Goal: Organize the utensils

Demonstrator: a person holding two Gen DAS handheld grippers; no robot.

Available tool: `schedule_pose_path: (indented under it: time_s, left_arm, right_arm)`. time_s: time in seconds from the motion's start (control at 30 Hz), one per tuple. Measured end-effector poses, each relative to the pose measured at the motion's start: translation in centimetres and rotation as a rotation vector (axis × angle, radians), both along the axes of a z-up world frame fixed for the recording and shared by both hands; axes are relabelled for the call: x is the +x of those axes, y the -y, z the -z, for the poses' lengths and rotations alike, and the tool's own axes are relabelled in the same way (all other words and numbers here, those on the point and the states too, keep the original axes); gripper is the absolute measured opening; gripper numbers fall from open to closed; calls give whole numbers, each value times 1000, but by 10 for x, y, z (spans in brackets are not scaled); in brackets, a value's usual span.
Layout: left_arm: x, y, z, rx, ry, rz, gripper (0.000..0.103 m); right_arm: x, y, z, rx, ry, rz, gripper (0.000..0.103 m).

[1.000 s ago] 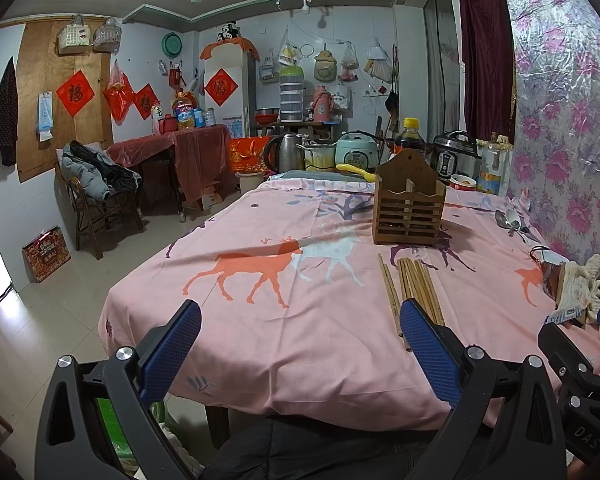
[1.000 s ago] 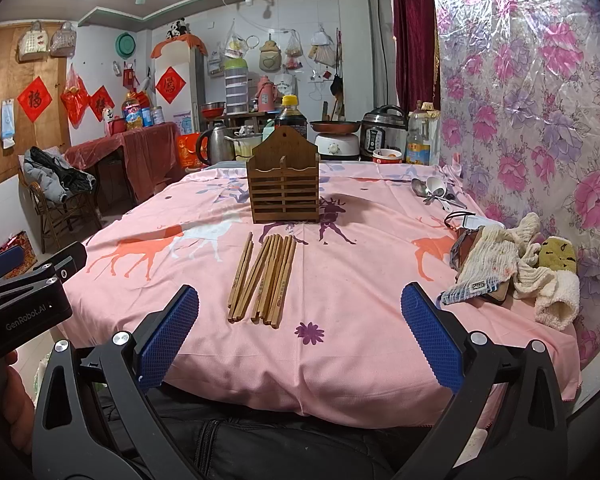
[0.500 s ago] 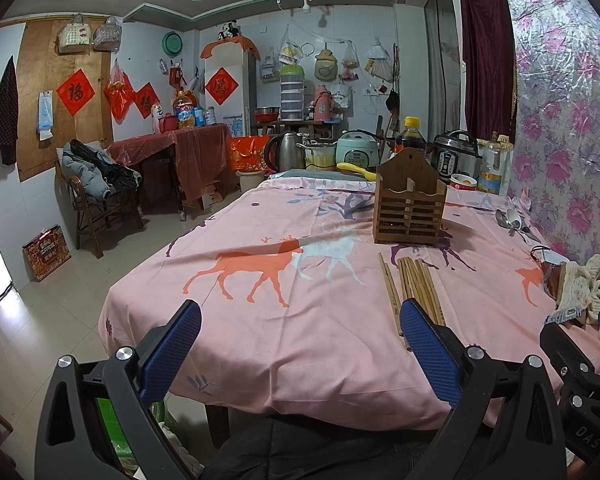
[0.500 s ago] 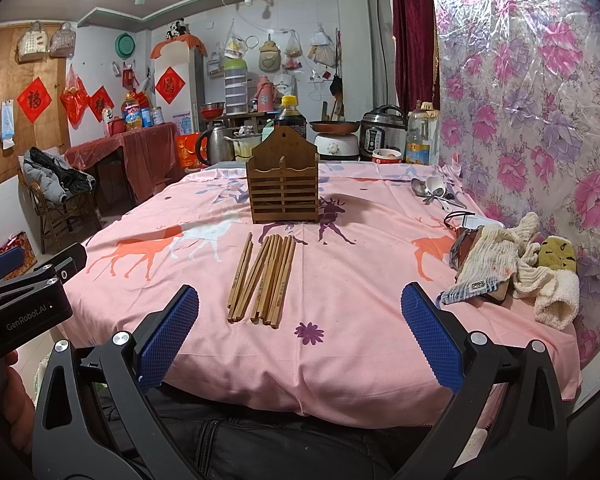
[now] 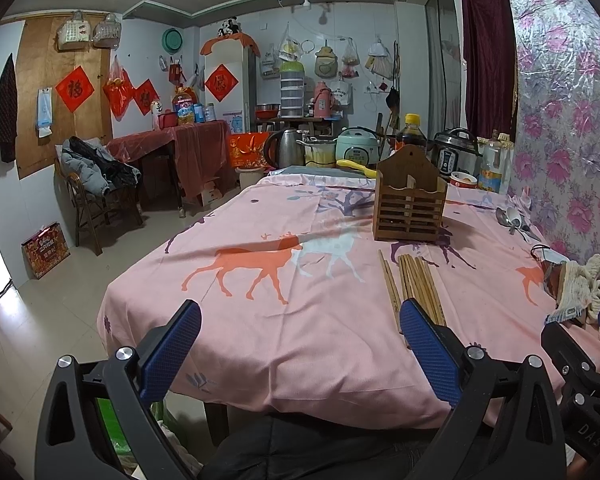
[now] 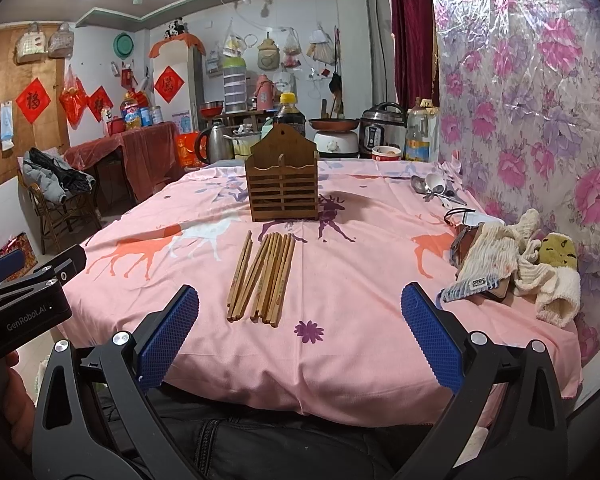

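Holding both grippers spread wide with nothing between their textured blue pads, you are hovering the left gripper point(image 5: 300, 344) and right gripper point(image 6: 300, 332) at the table's near edge. Slim wooden chopsticks point(image 6: 264, 276) are lying bundled on the pink cloth point(image 6: 360, 280), just before the slatted wooden holder point(image 6: 283, 182).

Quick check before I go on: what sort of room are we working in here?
Most likely a home kitchen and dining room: rice cooker and kettle behind a cloth-covered table, where chopsticks lie before a wooden holder.
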State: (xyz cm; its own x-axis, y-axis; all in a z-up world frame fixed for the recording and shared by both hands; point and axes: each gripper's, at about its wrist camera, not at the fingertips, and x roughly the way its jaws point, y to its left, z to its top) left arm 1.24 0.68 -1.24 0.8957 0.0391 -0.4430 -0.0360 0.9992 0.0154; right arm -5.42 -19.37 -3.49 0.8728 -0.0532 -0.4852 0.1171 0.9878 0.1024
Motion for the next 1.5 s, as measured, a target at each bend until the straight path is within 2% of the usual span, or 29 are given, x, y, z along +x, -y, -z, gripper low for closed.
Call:
schedule_pose_path:
  time_s: [0.3,0.4,0.53,0.63,0.67,0.73,0.8,0.83,0.93,1.0,1.1,1.2,1.33,1.5]
  left_arm:
    - [5,-9,10,-25,-44,-27,98]
    - [16,-16,12,-35,-69,-46,98]
    - [32,-26,25,-53,-135,-65,98]
    - [49,-25,41,-11,-184,-74,98]
    - [55,-21,50,19,-207,-66,98]
    - [71,-14,65,38,-276,-13,98]
    - [85,-3,82,43,-343,49,98]
    - [88,0,87,53,-352,65,98]
    - [94,17,101,115,-356,124,98]
    - [95,27,105,125,-359,177,98]
    - [94,43,108,164,-337,246,98]
    - [103,57,112,205,-330,275,98]
    - [121,64,110,178,-347,320,98]
    - [128,67,111,121,-368,393,98]
  right_arm:
    - [5,0,6,39,-30,-22,97]
    - [10,5,12,97,-58,-53,97]
    - [26,14,28,190,-141,-89,97]
    - [36,31,28,218,-125,-82,97]
    - [41,37,28,188,-93,-55,97]
    - [55,45,32,110,-95,10,97]
    - [73,52,42,129,-140,-4,97]
    - [81,55,48,154,-158,-9,97]
    - [91,56,63,165,-190,-5,97]
    - [91,52,71,154,-197,-14,97]
    - [90,48,79,128,-195,-32,97]
    - [89,48,82,92,-182,-40,97]
    - [89,49,89,81,-189,-44,97]
    - [95,59,100,126,-230,-31,97]
